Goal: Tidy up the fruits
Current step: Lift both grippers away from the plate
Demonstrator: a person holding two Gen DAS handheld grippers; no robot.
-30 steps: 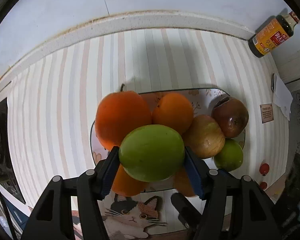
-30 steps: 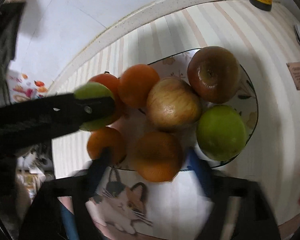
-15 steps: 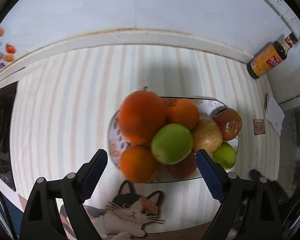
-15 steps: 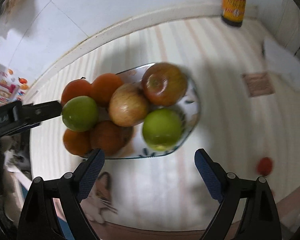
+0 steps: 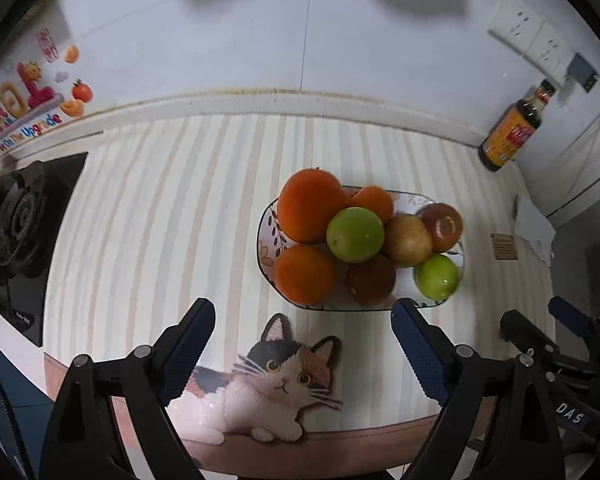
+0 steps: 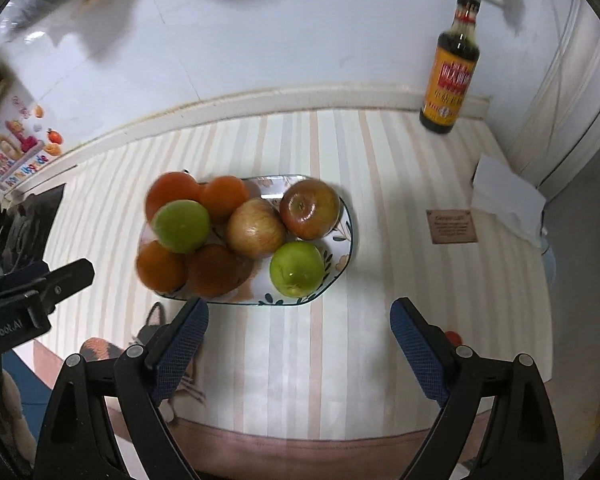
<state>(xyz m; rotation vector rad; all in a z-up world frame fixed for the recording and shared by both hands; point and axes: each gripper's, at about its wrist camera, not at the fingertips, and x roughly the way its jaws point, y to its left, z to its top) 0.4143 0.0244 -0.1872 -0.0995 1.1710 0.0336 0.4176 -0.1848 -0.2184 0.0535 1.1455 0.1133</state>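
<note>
A patterned oval plate point(image 5: 266, 256) point(image 6: 342, 240) on the striped mat holds a heap of fruit. A green apple point(image 5: 355, 234) point(image 6: 182, 226) rests on top of the oranges point(image 5: 310, 206) at the plate's left end. Beside it lie a yellowish apple point(image 5: 406, 240) point(image 6: 256, 228), a red apple point(image 5: 442, 226) point(image 6: 310, 209) and a second green apple point(image 5: 437, 276) point(image 6: 296, 268). My left gripper point(image 5: 303, 346) hangs open above the mat, short of the plate, with nothing between its fingers. My right gripper point(image 6: 299, 340) is open too, empty, above the mat near the plate's front rim.
A sauce bottle point(image 5: 510, 132) point(image 6: 452, 76) stands at the back right by the wall. A gas hob point(image 5: 18, 224) lies at the left. A cat picture point(image 5: 268, 384) marks the mat's front edge. A white cloth point(image 6: 508, 200) and a small label point(image 6: 452, 226) lie to the right.
My left gripper let go of the green apple, which now rests on the heap, and pulled up and back. My right gripper also rose and drew back from the plate.
</note>
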